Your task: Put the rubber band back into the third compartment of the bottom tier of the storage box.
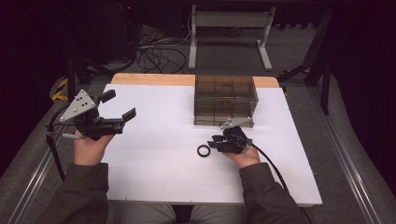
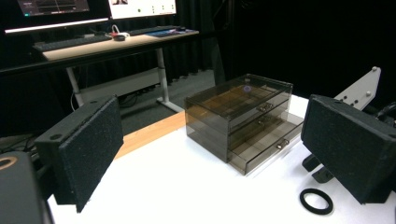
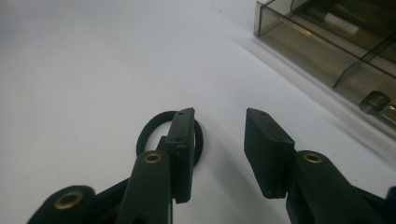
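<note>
The right tool (image 1: 215,142) sits low on the tabletop (image 1: 159,154), jaws parted, empty; a black ring (image 1: 203,150) lies flat at its nine o'clock. The left tool (image 1: 119,106) hovers wide open, empty.

We see white table top (image 1: 154,163), pale wood strip along its far edge (image 1: 149,79). Smoky brown see-through drawer box (image 1: 225,100) at far side of table, silver handles on its drawers. Black ring (image 1: 203,150) on white in front of box. We note both grippers black: left gripper (image 1: 115,105) with speckled dark pads (image 2: 91,149) and grey dotted plate; right gripper (image 1: 215,141) with brass-coloured rivets. Sleeves (image 1: 81,196) olive-grey. Floor beyond table grey; yellow-black striped tape (image 1: 60,89) left of table.
</note>
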The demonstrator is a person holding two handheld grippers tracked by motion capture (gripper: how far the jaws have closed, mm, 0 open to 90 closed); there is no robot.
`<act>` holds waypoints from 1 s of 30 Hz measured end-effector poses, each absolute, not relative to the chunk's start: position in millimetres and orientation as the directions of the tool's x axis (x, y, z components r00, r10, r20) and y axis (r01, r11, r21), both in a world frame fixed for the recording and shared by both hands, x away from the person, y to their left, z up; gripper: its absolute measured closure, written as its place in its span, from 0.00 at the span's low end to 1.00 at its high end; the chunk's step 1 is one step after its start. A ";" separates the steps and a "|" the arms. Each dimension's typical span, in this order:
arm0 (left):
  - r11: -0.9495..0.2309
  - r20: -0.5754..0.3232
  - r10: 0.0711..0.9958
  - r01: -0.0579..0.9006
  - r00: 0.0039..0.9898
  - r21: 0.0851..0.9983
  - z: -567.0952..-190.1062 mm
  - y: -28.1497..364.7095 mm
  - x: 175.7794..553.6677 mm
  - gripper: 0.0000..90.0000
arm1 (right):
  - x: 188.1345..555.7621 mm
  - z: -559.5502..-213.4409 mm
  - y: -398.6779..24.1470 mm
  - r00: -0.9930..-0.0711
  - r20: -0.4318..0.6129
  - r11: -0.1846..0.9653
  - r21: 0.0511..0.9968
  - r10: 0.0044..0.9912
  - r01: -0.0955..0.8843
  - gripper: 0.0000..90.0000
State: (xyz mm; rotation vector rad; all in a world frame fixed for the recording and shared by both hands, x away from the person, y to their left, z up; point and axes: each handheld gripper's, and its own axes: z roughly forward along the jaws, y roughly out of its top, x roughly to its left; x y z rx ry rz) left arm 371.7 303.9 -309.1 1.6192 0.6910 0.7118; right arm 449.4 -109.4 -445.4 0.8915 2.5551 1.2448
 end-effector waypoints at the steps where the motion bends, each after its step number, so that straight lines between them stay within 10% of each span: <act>1: -0.147 0.078 0.765 0.056 0.639 0.988 -309.1 303.9 371.7 0.07 | 449.4 -446.4 -108.4 -0.810 0.111 0.478 0.758 0.576 0.444 0.72; 30: -0.155 0.085 0.768 0.055 0.635 0.986 -309.9 302.3 372.4 0.08 | 442.6 -457.2 -84.0 -0.841 -0.047 0.611 0.709 0.539 0.351 0.82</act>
